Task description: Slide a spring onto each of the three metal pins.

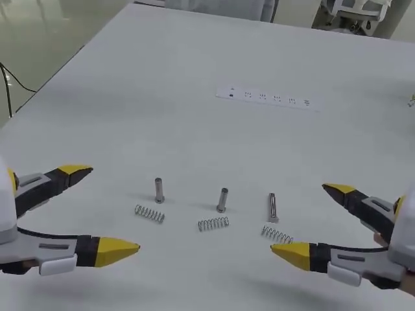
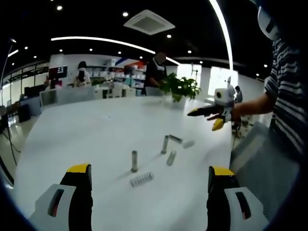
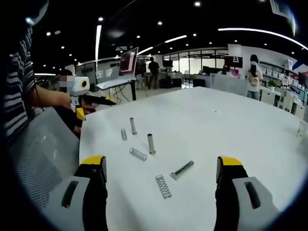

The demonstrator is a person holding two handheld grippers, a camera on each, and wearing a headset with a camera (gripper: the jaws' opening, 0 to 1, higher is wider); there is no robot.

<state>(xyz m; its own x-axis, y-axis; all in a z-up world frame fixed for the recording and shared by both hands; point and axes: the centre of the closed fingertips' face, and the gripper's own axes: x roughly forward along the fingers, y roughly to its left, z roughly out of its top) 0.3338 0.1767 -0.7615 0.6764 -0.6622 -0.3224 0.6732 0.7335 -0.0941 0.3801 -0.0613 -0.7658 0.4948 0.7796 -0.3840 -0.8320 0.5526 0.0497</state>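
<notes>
Nearest, both grippers gape wide and hold nothing: the left gripper [image 1: 100, 208] at near left, the right gripper [image 1: 310, 220] at near right. Between them on the white table [image 1: 194, 129] three springs lie flat, long axes roughly left to right: left spring [image 1: 150, 213], middle spring [image 1: 213, 223], and right spring [image 1: 277, 234], near the right gripper's nearer tip. Just beyond each is a pin. The left pin [image 1: 159, 190] and middle pin [image 1: 222, 199] stand upright. The right gripper view shows the right pin [image 3: 182, 169] lying on its side. A power strip [image 1: 266, 97] lies far back.
</notes>
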